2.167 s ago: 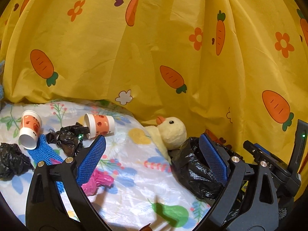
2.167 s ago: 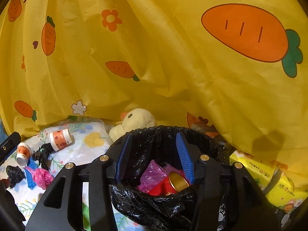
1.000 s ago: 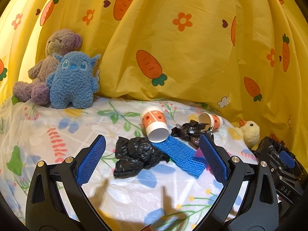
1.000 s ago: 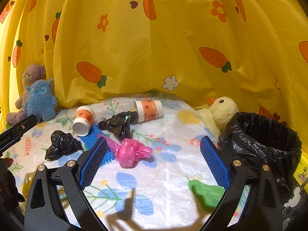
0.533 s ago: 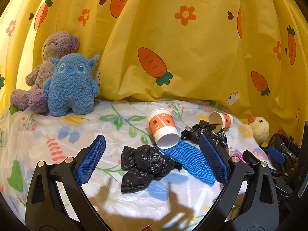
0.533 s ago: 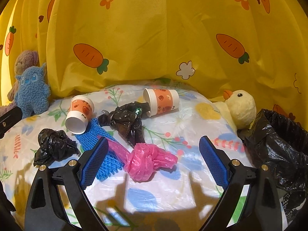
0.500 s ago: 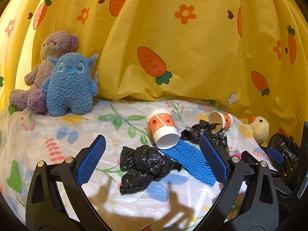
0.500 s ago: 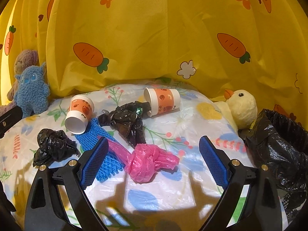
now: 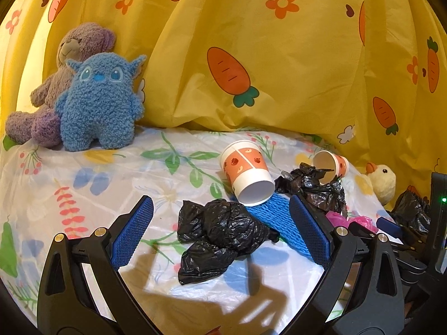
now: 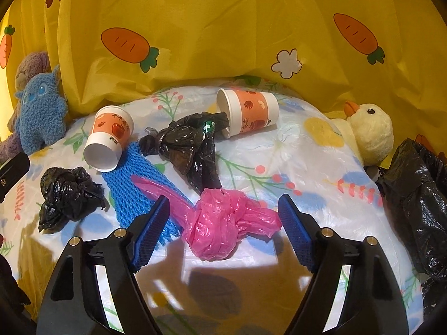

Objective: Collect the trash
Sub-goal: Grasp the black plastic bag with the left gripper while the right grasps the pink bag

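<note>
Right wrist view: the right gripper (image 10: 223,223) stood over the knotted pink bag (image 10: 220,223), jaws partly open and just closing in on it, the blue pads flanking the bundle but not yet pressing; nothing was held. The bag lay on the floral sheet (image 10: 307,167) directly between the fingers, its long axis running roughly left to right across the jaw gap, one tail trailing up-left over the blue knitted cloth (image 10: 125,184), the other reaching almost to the right-hand pad. Judged the grab needs only a short drop and a squeeze on the central knot. The bin bag (image 10: 419,195) sat at the right edge, beside the right hand. Left wrist view: the left gripper (image 9: 220,229) was wide open and empty, the crumpled black bag (image 9: 220,231) lying ahead between its fingers on the sheet. The two paper cups (image 10: 110,139) carried small printed characters, too small to read.
</note>
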### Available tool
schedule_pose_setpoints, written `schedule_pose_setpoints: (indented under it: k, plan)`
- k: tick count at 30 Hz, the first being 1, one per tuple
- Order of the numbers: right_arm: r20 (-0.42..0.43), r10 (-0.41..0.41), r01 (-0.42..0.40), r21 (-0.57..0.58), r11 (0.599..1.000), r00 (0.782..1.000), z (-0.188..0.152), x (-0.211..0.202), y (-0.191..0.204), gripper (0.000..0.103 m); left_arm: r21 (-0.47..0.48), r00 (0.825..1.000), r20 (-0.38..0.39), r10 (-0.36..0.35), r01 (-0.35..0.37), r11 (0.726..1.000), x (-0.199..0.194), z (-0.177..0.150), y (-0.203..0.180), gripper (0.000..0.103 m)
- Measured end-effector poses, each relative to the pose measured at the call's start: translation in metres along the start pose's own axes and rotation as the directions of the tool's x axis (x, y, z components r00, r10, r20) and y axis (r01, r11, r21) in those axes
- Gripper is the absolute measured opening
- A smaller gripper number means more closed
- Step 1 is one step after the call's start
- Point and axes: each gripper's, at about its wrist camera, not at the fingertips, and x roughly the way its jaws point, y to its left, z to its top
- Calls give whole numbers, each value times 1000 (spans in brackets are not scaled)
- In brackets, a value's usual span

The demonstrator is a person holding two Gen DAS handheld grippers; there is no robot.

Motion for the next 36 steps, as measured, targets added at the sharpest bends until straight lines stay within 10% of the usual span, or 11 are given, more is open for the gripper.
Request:
schedule_pose_setpoints:
  k: [9, 15, 26, 36]
  plan:
    - [-34, 29, -29, 2, 1000, 999, 0, 7, -2, 31, 53, 998, -53, -22, 25, 998, 11, -6, -8, 96]
    - [48, 37, -38, 9, 999, 998, -1, -9, -3, 29, 34, 994, -101, -50, 54, 998, 20, -7, -5, 95]
    - [176, 31, -29, -13, 999, 984, -3, -32, 0, 29, -14, 967, -229, -113, 113, 993, 44, -11, 0, 41]
    - [223, 39, -44, 18, 999, 974, -8, -47, -7, 28, -7, 977, -167, -129, 130, 992, 28, -10, -2, 23]
